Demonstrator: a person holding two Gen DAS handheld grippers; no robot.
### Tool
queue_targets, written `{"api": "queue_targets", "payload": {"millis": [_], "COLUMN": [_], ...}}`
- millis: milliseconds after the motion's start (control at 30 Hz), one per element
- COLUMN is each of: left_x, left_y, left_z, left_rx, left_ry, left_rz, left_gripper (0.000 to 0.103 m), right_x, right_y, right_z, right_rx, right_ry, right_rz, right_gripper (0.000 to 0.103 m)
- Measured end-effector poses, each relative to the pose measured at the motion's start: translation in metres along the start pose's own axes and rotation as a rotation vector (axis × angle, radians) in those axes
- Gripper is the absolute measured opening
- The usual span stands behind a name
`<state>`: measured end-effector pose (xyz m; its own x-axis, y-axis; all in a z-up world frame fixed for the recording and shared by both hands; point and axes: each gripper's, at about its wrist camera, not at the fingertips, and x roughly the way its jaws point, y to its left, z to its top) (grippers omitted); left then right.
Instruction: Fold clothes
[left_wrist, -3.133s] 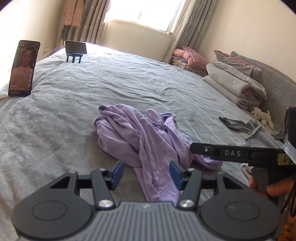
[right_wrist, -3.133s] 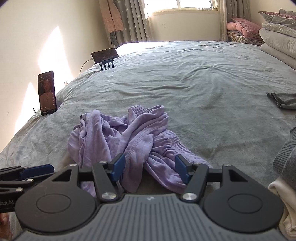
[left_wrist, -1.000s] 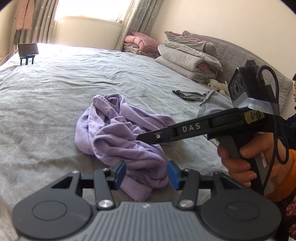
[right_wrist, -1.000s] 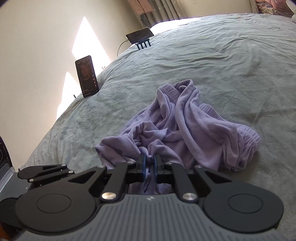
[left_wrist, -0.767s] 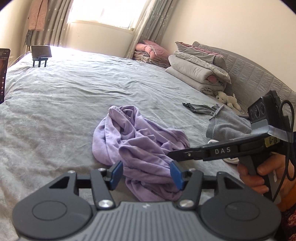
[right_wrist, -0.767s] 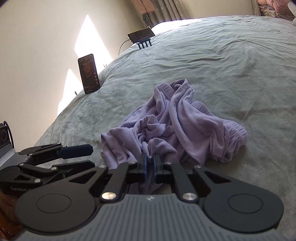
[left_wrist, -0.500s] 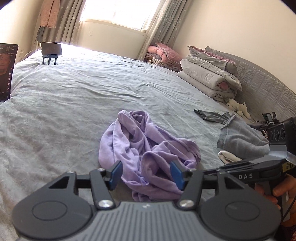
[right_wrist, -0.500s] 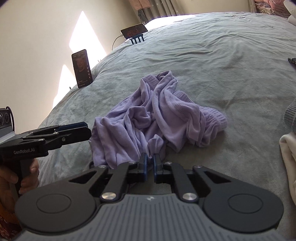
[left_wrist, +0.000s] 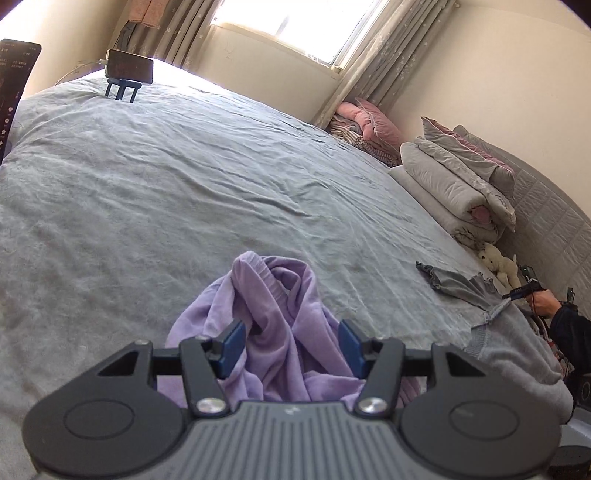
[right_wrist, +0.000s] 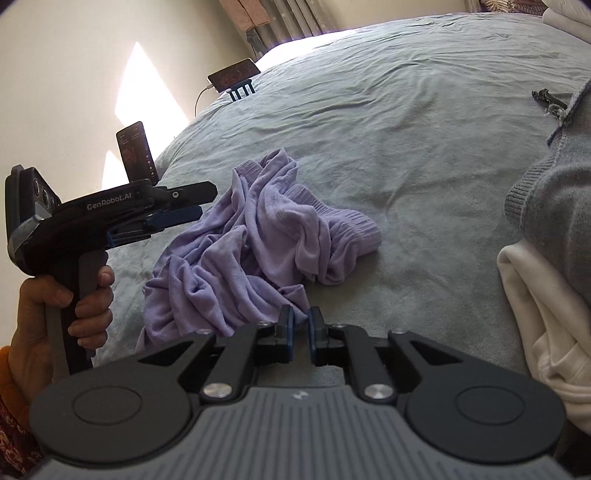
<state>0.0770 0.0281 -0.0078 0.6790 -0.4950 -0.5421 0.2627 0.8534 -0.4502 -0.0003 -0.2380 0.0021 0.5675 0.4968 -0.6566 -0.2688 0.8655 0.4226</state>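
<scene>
A crumpled purple garment (right_wrist: 258, 236) lies in a heap on the grey bed (right_wrist: 406, 122). At its near edge, my right gripper (right_wrist: 300, 330) is shut on a small fold of the purple cloth. My left gripper (left_wrist: 291, 343) is open and hovers just above the garment (left_wrist: 273, 295), which fills the gap between its blue pads. In the right wrist view the left gripper (right_wrist: 205, 201) is held by a hand at the garment's left side, a little above the cloth.
A grey knit garment (right_wrist: 554, 192) and a white one (right_wrist: 535, 295) lie to the right. A small dark cloth (left_wrist: 447, 284), a plush toy (left_wrist: 495, 258) and folded quilts (left_wrist: 454, 188) sit toward the headboard. Two phones (right_wrist: 232, 75) (right_wrist: 136, 151) stand at the far edge. Another person's hand (left_wrist: 543, 302) holds a device at the right.
My right gripper stayed shut on the purple fold and drew back toward the near edge, dragging the garment. My left gripper moved in over the heap and stayed open.
</scene>
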Motion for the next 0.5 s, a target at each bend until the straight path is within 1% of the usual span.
{"api": "queue_targets", "payload": {"millis": [67,100,133,167,200,233,300,333,400,433,467,500], "left_x": [0.009,0.014,0.018,0.022,0.025,0.027,0.031,0.034,0.034,0.033,0.030,0.026], "left_y": [0.000,0.000,0.001,0.002,0.003,0.004,0.005,0.004,0.003,0.002,0.002,0.001], "left_z": [-0.001,-0.002,-0.002,-0.003,-0.004,-0.005,-0.007,-0.008,-0.009,-0.010,-0.010,-0.009], "left_rx": [-0.002,-0.003,-0.004,-0.005,-0.008,-0.012,-0.018,-0.017,-0.010,-0.005,-0.003,-0.002], "left_ry": [0.016,0.024,0.032,0.038,0.042,0.046,0.051,0.052,0.046,0.042,0.033,0.020], "left_rz": [0.016,0.023,0.029,0.037,0.040,0.038,0.033,0.031,0.036,0.041,0.041,0.037], "left_gripper": [0.055,0.055,0.052,0.049,0.047,0.041,0.033,0.023,0.009,0.007,0.007,0.006], "right_x": [-0.004,-0.006,-0.008,-0.008,-0.008,-0.007,0.001,0.005,0.015,0.023,0.027,0.032], "right_y": [-0.002,-0.003,-0.003,-0.003,-0.001,0.001,0.007,0.010,0.015,0.017,0.018,0.020], "right_z": [0.003,0.005,0.007,0.008,0.010,0.011,0.015,0.017,0.020,0.020,0.020,0.021], "right_rx": [0.004,0.010,0.015,0.015,0.007,-0.001,-0.031,-0.041,-0.063,-0.080,-0.091,-0.107], "right_ry": [-0.030,-0.047,-0.064,-0.082,-0.098,-0.114,-0.139,-0.151,-0.154,-0.145,-0.139,-0.133], "right_rz": [0.006,0.008,0.003,-0.007,-0.019,-0.031,-0.063,-0.081,-0.111,-0.132,-0.146,-0.167], "right_gripper": [0.018,0.024,0.040,0.049,0.061,0.062,0.062,0.062,0.062,0.056,0.047,0.027]}}
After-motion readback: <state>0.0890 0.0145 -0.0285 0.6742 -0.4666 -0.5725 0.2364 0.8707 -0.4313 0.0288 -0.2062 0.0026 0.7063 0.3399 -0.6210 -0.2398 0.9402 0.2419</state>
